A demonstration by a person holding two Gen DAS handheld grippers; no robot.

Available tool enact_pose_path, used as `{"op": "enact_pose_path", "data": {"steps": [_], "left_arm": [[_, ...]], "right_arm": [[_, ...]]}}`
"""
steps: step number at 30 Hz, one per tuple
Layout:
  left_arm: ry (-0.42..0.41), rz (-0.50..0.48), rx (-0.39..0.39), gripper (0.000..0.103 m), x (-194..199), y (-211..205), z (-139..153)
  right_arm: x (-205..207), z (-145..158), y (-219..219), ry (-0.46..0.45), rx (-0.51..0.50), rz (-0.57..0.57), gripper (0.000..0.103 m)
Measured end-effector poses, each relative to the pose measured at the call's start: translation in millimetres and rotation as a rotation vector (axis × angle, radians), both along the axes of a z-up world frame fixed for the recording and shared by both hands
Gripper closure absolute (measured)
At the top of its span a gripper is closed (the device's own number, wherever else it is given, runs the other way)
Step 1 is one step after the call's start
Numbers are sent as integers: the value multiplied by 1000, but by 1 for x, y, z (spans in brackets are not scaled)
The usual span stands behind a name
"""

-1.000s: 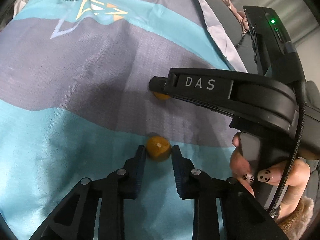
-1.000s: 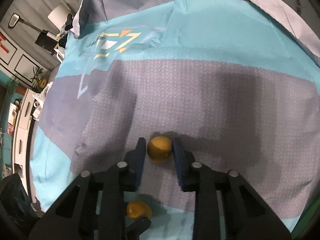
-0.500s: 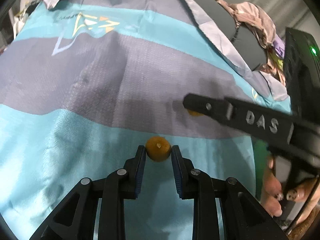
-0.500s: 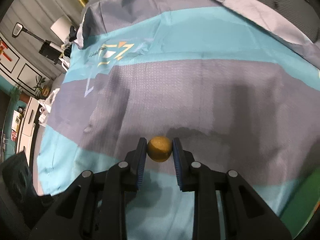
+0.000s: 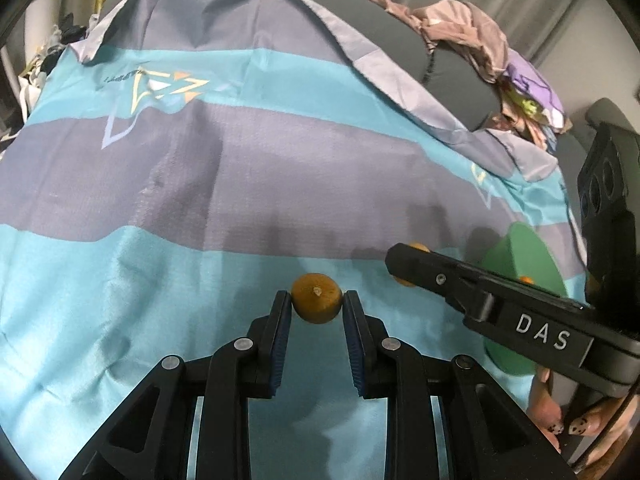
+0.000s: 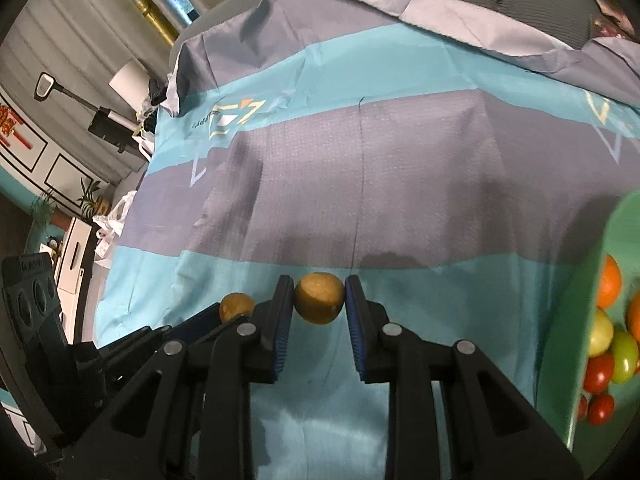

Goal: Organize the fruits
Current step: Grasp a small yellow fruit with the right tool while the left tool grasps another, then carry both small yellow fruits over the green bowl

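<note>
A: What is the biggest thing here?
B: The striped cloth (image 5: 208, 184), teal and grey, which covers the whole surface. At its edge, at about 3 o'clock in the right wrist view, stands the green bowl (image 6: 580, 304) with orange, red and yellow-green fruits inside.

A: And the grippers?
B: The left gripper (image 5: 316, 306) is clamped on a small brown fruit (image 5: 317, 298), at 6 o'clock in its own view, above the teal stripe. The right gripper (image 6: 319, 300) is clamped on a second brown fruit (image 6: 319, 298) in the same way.

A: Are the two close together?
B: Yes. In the right wrist view the left one's fruit shows at 8 o'clock, just beside. A hand with painted nails (image 5: 576, 420) holds the right gripper at 4 o'clock in the left view.
</note>
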State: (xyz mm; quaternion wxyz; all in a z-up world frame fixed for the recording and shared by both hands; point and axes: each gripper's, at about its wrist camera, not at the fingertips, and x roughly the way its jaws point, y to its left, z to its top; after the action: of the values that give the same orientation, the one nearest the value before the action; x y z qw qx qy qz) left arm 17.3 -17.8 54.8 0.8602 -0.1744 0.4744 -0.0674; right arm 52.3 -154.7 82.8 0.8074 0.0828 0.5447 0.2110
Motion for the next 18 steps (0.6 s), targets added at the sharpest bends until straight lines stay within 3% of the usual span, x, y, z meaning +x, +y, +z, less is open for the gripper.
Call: {"op": "enact_pose_path", "data": {"steps": [18], "left_arm": [[-59, -75, 29, 77, -14, -33, 24]], "right_arm": [[-38, 31, -28, -98, 23, -47, 75]]}}
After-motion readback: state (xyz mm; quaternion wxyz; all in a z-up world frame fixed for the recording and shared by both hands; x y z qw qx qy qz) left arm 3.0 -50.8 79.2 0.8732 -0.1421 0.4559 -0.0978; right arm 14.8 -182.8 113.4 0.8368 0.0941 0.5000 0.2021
